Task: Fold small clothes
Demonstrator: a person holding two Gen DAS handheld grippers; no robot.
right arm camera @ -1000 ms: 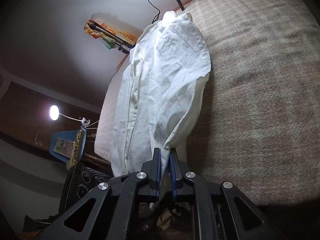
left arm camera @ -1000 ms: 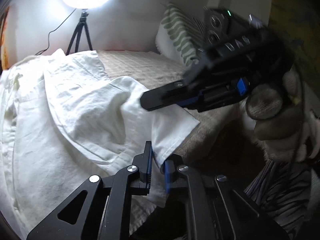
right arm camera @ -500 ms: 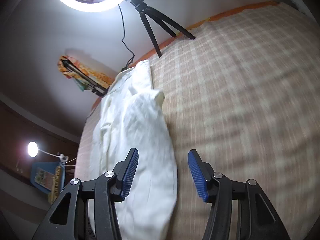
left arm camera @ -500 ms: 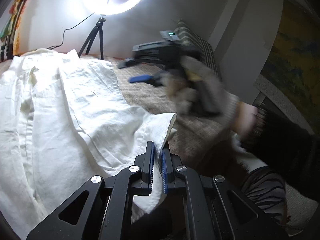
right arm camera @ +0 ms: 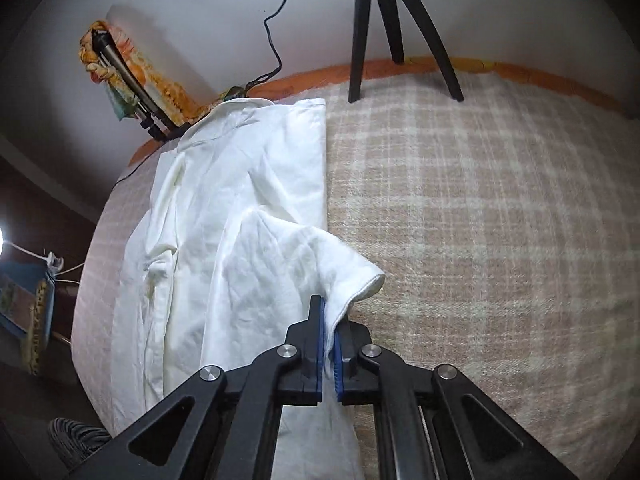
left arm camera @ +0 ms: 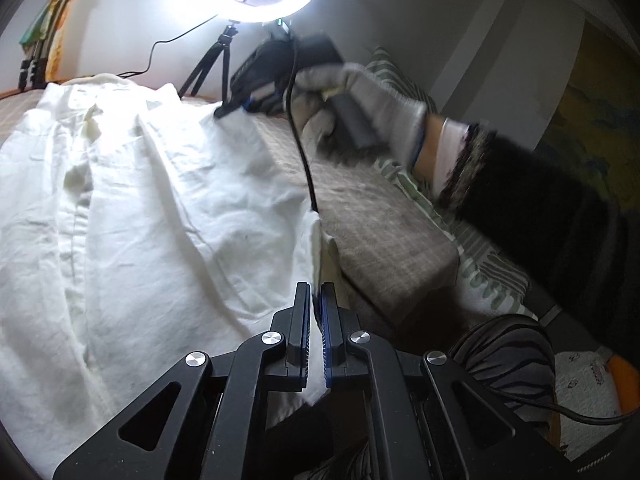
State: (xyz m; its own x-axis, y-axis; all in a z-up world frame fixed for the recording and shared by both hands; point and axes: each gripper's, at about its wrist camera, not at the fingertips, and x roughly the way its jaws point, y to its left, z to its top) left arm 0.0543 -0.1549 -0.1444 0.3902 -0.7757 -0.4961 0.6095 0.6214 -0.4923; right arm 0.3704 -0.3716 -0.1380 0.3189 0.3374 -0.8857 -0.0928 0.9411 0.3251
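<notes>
Left gripper (left arm camera: 316, 308) is clamped on the shirt (left arm camera: 132, 208) at its near hem. Right gripper (right arm camera: 329, 328) is pinched on the short sleeve (right arm camera: 320, 264), near the cuff. The shirt lies lengthwise on the bed (right arm camera: 480, 220), collar at the far end. Judgement: folding is at an early stage; one side edge lies straight, the sleeve is not yet laid in, cross folds remain. Only the left view shows the gloved right hand (left arm camera: 360, 108); only the right view shows the straight edge and the tripod's (right arm camera: 394, 20) feet.
</notes>
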